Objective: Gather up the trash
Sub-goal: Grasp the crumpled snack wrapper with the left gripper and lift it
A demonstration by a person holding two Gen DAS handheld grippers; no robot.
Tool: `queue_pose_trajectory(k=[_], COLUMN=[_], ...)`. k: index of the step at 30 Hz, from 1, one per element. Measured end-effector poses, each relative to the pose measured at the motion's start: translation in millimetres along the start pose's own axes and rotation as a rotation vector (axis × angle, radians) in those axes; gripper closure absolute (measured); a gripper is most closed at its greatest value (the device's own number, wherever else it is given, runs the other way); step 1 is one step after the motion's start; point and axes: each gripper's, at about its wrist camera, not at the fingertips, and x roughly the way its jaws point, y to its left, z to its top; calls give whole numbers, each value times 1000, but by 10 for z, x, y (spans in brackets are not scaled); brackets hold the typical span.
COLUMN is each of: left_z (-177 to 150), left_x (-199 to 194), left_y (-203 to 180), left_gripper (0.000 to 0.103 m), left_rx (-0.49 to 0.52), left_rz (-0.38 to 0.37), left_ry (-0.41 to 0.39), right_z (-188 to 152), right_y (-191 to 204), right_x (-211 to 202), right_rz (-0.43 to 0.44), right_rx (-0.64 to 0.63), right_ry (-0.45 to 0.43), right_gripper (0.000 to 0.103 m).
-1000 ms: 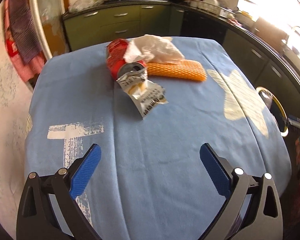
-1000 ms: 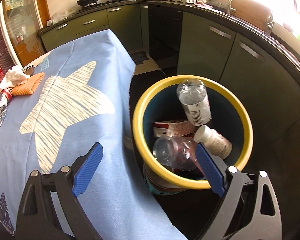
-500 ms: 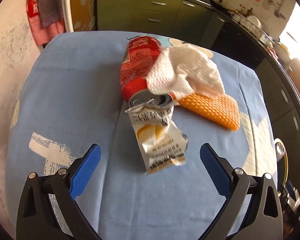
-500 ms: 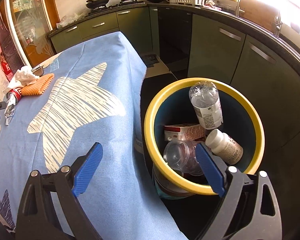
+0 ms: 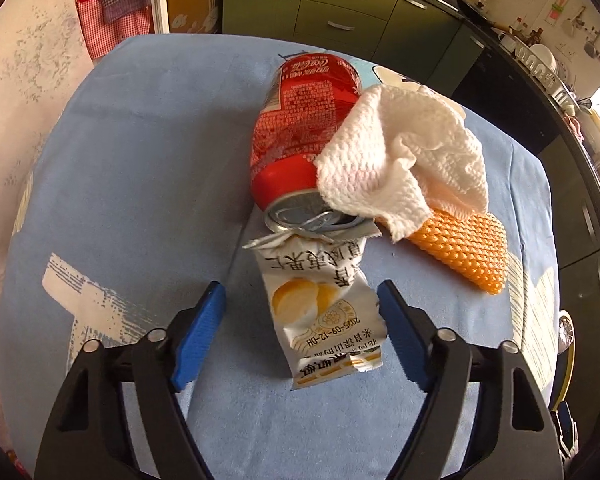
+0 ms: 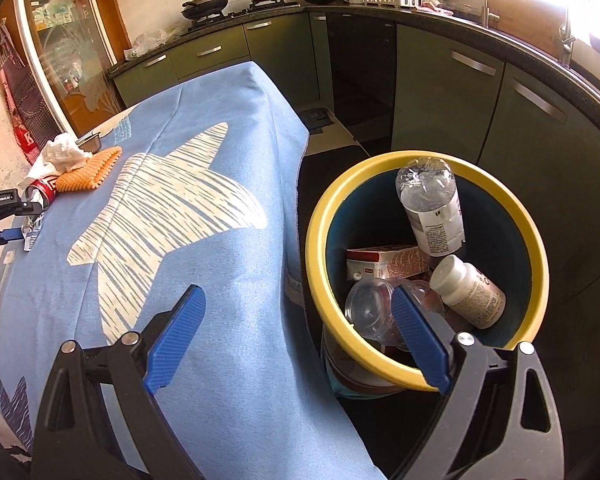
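Blue tablecloth [image 5: 132, 184]: left gripper [image 5: 302, 334], jaws just been closing, half-narrowed around the snack wrapper [image 5: 320, 308], not pinching yet. Squeeze mid-wrapper, clear of the can [image 5: 304, 136]. Right gripper [image 6: 296, 340] hangs wide, empty.

A can [image 5: 306, 136] lies on its side on the cloth-covered table [image 5: 140, 160], its opened end toward the camera. A crumpled paper towel [image 5: 404, 156] rests against the can's right side, partly over a mesh sleeve [image 5: 460, 256] lying further right. An empty snack wrapper [image 5: 324, 312] lies just in front of the can, touching its opened end. A bin [image 6: 540, 256] stands on the floor beside the table, well apart from the can, holding bottles and a carton.
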Motion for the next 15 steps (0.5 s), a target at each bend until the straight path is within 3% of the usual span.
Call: queue_pose_trajectory(k=[4,6,15], left_z=[-31,-52,-317], left_x=[12,4,-178], left_y=[-29,-41,46], left_gripper=[42,55,57], left_rx=[10,15,71], left_rz=[-17,-34,-72], left_ry=[6,9,-15], right_z=[-1,-5,-10], right_y=[1,3,36], right_x=[-3,-7,-19], right_rz=[6,6,9], right_rx=[4,6,0], right_ry=[-2,-2,-2], right_gripper=[14,14,14])
